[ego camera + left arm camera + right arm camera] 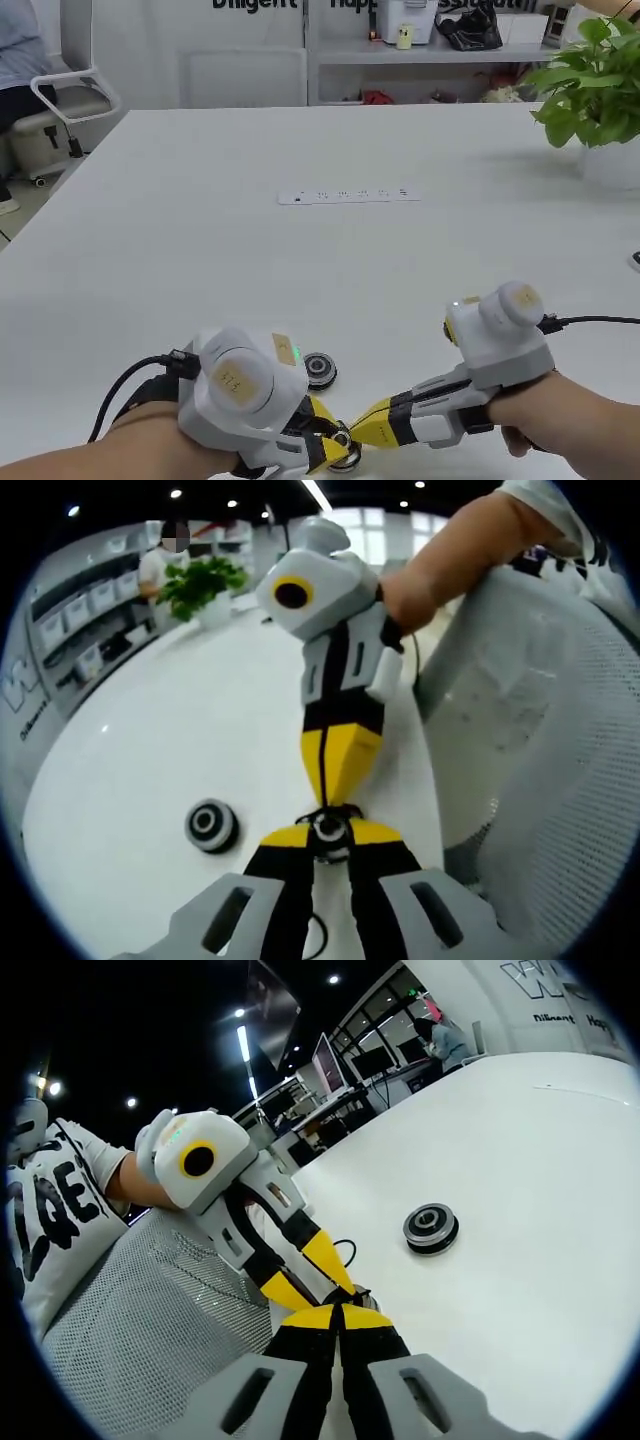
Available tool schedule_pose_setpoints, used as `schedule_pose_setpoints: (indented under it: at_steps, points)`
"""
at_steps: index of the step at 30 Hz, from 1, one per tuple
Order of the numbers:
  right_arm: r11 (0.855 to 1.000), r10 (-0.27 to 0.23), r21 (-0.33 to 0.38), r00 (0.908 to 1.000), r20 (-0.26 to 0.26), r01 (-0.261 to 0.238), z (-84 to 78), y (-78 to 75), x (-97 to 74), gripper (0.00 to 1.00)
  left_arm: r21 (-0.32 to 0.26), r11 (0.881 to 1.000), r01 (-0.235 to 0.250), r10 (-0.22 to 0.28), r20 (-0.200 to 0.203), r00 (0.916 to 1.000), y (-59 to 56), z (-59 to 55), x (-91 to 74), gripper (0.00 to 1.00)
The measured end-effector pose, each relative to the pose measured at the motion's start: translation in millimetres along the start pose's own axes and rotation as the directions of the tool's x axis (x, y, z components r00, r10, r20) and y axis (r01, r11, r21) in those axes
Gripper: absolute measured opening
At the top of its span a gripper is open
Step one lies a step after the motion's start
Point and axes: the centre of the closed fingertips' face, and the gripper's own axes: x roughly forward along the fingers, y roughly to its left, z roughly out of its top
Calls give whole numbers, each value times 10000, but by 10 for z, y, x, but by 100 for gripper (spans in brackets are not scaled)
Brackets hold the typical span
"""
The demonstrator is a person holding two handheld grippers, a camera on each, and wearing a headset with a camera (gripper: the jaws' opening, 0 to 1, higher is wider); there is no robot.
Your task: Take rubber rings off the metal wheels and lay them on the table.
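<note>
Yellow, wedge-shaped pads tip the black jaws of both grippers, whose bodies are of smooth white and grey plastic. The left gripper is seen with its jaws pressed onto the two sides of the held wheel, a small round part of bright metal with a dark centre. It is kept close to the near edge of the table, whose top is matt, white and plain.

The right gripper is brought in from the opposite side. Its jaws are pressed together to a narrow point that touches the rim of the held wheel. Whether any rubber is caught between them cannot be told, since the wheel is largely covered by the four pads; in the head view only a sliver of metal is left in sight.

The loose wheel is laid flat on the table just beyond the grippers and apart from them. Its black rubber ring is seated round a hub of concentric metal steps.

Farther off a flat white power strip is laid. A leafy plant is cut off by the right edge. A white mesh panel is seen beside the table.
</note>
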Motion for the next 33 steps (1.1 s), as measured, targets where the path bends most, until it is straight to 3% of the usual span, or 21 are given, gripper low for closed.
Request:
schedule_pose_setpoints:
  at_steps: [23, 28, 32, 33]
  points:
    - [9993, 223, 298, 9991, 355, -233, 64, 42, 1, 0, 32, 10000, -17, 17, -17, 10000, -1, 4, 0, 12]
    - [9943, 370, 972, 9968, 713, -439, 93, 54, 3, 0, 27, 10000, -24, 24, -12, 10000, 2, 2, -1, 12]
    - [9911, 232, 1289, 9964, 809, -336, 88, 24, -12, 0, 14, 10000, -37, 37, -8, 10000, 4, 2, 0, 12]
    - [9891, 208, 1432, 9945, 1030, -355, 129, 15, -27, 0, 21, 10000, -34, 34, -10, 10000, 3, 2, 0, 12]
